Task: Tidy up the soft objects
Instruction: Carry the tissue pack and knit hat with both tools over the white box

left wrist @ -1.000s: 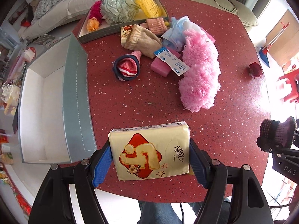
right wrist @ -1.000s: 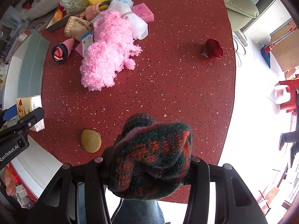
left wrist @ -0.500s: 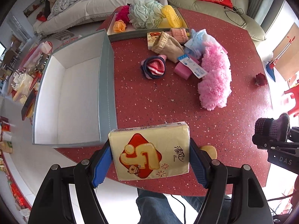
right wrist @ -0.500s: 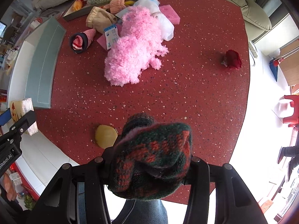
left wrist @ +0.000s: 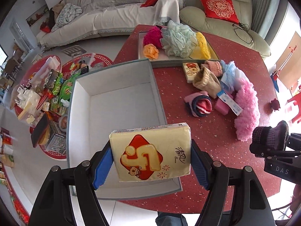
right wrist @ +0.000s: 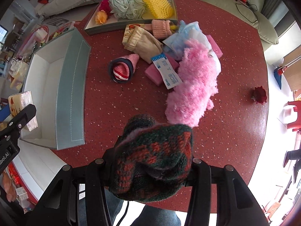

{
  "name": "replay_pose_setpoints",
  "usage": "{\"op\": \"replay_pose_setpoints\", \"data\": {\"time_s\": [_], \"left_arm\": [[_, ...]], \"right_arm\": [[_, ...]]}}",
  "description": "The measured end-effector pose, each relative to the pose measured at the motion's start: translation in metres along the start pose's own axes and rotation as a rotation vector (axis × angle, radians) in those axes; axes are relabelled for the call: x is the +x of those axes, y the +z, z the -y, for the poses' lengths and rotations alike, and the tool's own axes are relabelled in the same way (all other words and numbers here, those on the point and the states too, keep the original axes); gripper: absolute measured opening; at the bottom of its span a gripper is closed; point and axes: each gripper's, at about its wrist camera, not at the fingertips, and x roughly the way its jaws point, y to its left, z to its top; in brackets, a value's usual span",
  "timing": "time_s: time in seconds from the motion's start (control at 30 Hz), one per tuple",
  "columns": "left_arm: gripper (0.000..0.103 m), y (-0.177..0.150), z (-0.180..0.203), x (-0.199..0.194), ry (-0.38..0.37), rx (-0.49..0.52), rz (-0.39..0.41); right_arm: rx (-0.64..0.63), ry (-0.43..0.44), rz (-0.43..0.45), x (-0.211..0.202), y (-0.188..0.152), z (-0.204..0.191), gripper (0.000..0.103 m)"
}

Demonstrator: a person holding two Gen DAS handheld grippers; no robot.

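Note:
My left gripper [left wrist: 151,162] is shut on a yellow tissue pack [left wrist: 152,153] with a red diamond print, held above the near end of an empty grey box [left wrist: 116,101] with a white inside. My right gripper [right wrist: 150,162] is shut on a dark green and orange knitted sock [right wrist: 153,160], above the red table's near edge. In the right wrist view the tissue pack [right wrist: 21,101] and the left gripper sit at the far left over the grey box [right wrist: 69,94]. In the left wrist view the knitted sock [left wrist: 270,136] shows at the right edge.
A pile on the red table [right wrist: 235,124] holds a fluffy pink duster [right wrist: 195,86], a beige sock [right wrist: 144,42], a rolled striped sock [right wrist: 122,70], pink sponges and a labelled pack. A tray [right wrist: 131,25] at the back holds bath puffs. A dark red rose [right wrist: 259,95] lies right. Floor clutter sits left of the box.
Both grippers have moved left with their loads. The tissue pack, earlier over the bare table, now hangs over the grey box. The yellow round thing near the sock is hidden now.

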Motion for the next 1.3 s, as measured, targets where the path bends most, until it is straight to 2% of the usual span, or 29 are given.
{"op": "replay_pose_setpoints", "data": {"time_s": [0.2, 0.4, 0.63, 0.8, 1.13, 1.3], "left_arm": [[0.076, 0.003, -0.044, 0.004, 0.024, -0.088, 0.014], [0.076, -0.001, -0.08, 0.016, 0.059, -0.191, -0.008], [0.076, -0.01, -0.102, 0.035, 0.048, -0.277, -0.044], [0.076, -0.014, -0.103, 0.048, 0.019, -0.294, -0.076], [0.076, -0.018, -0.093, 0.078, -0.063, -0.29, -0.146], [0.076, -0.023, -0.093, 0.095, -0.081, -0.296, -0.186]], "right_arm": [[-0.084, 0.007, 0.03, -0.008, 0.032, -0.049, 0.053], [-0.224, 0.039, 0.049, -0.016, 0.055, -0.109, 0.053], [-0.358, 0.075, 0.058, -0.021, 0.075, -0.17, 0.053], [-0.375, 0.101, 0.045, -0.019, 0.09, -0.189, 0.053], [-0.405, 0.081, 0.021, 0.001, 0.114, -0.207, 0.053], [-0.431, 0.078, -0.005, 0.019, 0.124, -0.218, 0.053]]}}
